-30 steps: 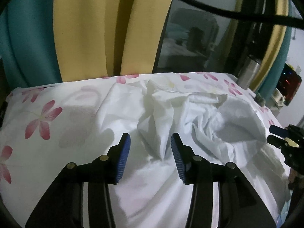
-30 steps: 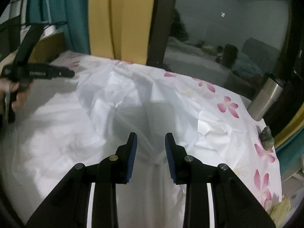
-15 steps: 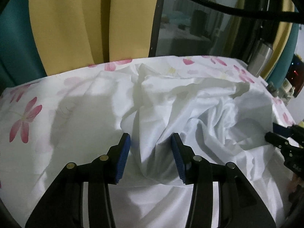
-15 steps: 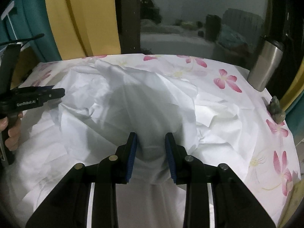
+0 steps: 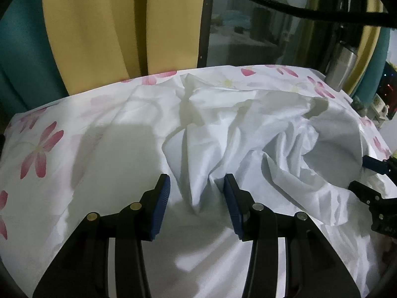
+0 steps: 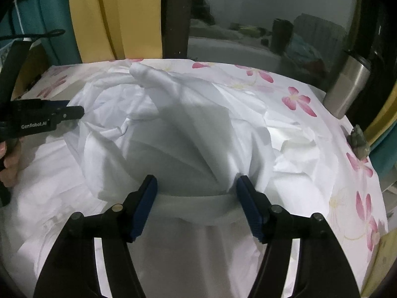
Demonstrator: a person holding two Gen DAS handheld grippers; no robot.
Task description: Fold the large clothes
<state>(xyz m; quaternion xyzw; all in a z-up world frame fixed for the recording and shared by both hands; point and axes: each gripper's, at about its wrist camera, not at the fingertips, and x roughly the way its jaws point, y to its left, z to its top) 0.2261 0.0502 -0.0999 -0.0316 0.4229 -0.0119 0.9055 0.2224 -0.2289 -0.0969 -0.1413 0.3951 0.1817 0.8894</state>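
Observation:
A crumpled white garment [image 5: 248, 134] lies on a table under a flowered sheet [image 5: 39, 149]. My left gripper [image 5: 197, 193] stands half open just above it; a raised fold of the cloth sits between its blue pads [image 5: 162, 198] without either pad pressing on it. In the right wrist view the garment [image 6: 188, 129] bulges up, and its white band [image 6: 196, 208] spans the gap of my right gripper [image 6: 197, 191], whose jaws are opening. The right gripper [image 5: 358, 173] shows at the left wrist view's right edge. The left gripper [image 6: 77, 108] shows at the far left, held by a hand [image 6: 10, 159].
A steel tumbler [image 6: 347, 87] stands at the table's far right corner, with a small grey figurine [image 6: 358, 141] near the right edge. Yellow and teal curtains [image 5: 99, 29] and a dark window [image 6: 260, 24] back the table. A black cable [image 5: 273, 7] crosses the top.
Both grippers have sunk closer to the garment. The right gripper's jaws have spread much wider around the white band. The left gripper's jaws stand as wide as before.

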